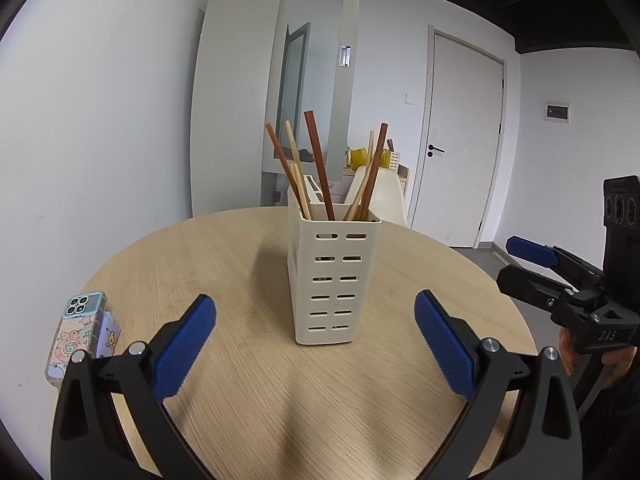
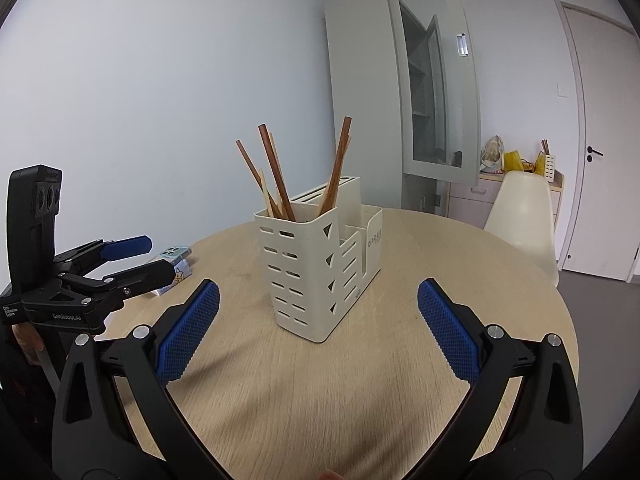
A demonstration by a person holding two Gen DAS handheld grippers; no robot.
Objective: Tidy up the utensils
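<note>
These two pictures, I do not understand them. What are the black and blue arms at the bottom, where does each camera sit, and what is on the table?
They are hand-held grasping tools, one in each of a person's hands. Each carries a camera looking forward between its blue jaws. One picture comes from the left gripper, the other from the right gripper; each also sees the other tool at its edge. Both stand open and hold nothing. On the round wooden table stands a cream utensil holder with wooden chopsticks inside. A phone in a cartoon case lies at the left edge.
</note>
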